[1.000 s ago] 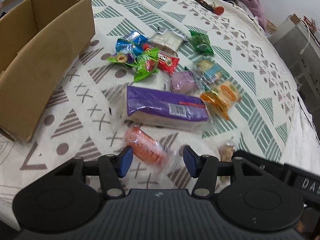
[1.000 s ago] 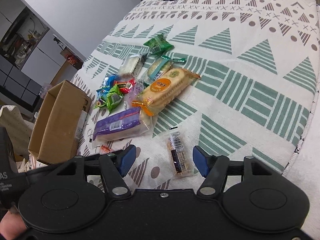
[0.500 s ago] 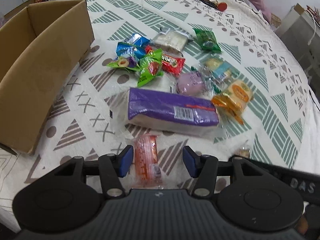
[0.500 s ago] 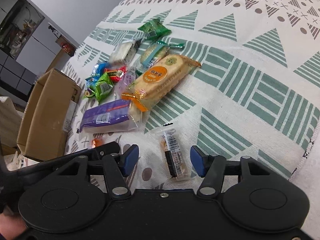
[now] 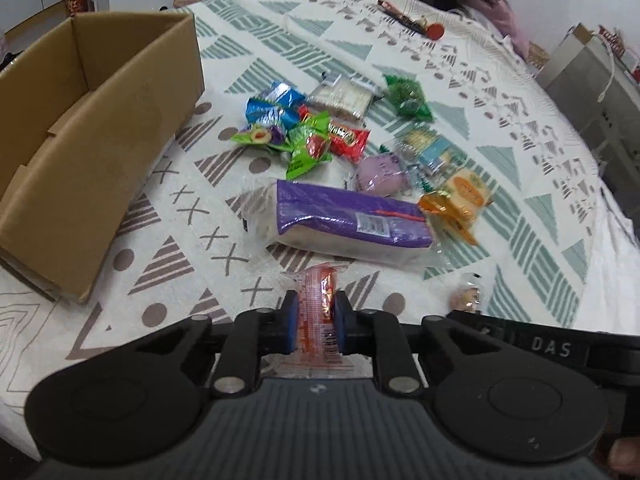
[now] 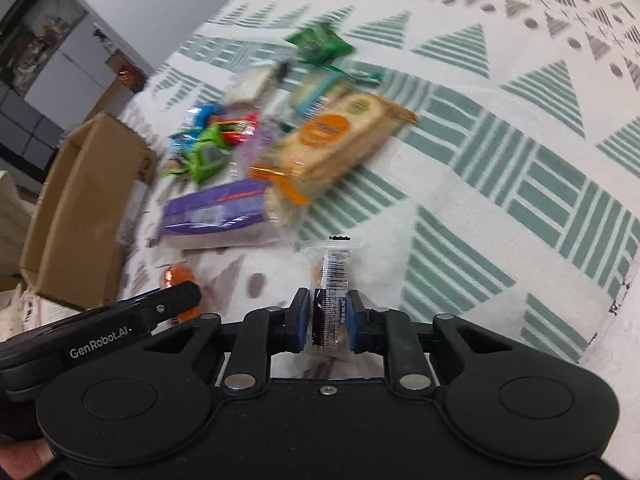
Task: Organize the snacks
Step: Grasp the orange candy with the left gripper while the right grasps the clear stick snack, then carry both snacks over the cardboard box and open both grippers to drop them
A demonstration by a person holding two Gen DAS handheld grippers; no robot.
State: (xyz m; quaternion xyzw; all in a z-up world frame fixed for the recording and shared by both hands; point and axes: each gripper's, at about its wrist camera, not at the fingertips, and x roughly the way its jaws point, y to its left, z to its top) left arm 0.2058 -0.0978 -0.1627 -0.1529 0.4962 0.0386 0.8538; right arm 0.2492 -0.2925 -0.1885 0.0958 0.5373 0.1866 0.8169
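Observation:
My left gripper (image 5: 314,322) is shut on an orange-red snack packet (image 5: 316,300) at the near edge of the patterned cloth. In the right wrist view my right gripper (image 6: 329,322) is shut on a clear-wrapped snack bar (image 6: 331,276). Beyond them lies a pile of snacks: a long purple pack (image 5: 352,222), an orange biscuit pack (image 5: 460,196), a lilac pouch (image 5: 380,172), and green, red and blue sachets (image 5: 308,136). An open cardboard box (image 5: 80,152) stands at the left and shows nothing inside. The left gripper's body (image 6: 100,336) shows at the lower left of the right wrist view.
The cloth (image 5: 520,184) covers a round table that falls away at the right. A red-tipped item (image 5: 416,22) lies at the far side. A white cabinet (image 5: 592,84) stands to the right, beyond the table. Dark shelving (image 6: 36,44) is at the back left.
Both grippers have gone from open to shut: the left closed on the orange-red packet, the right on the clear-wrapped bar. Both moved forward onto their packets.

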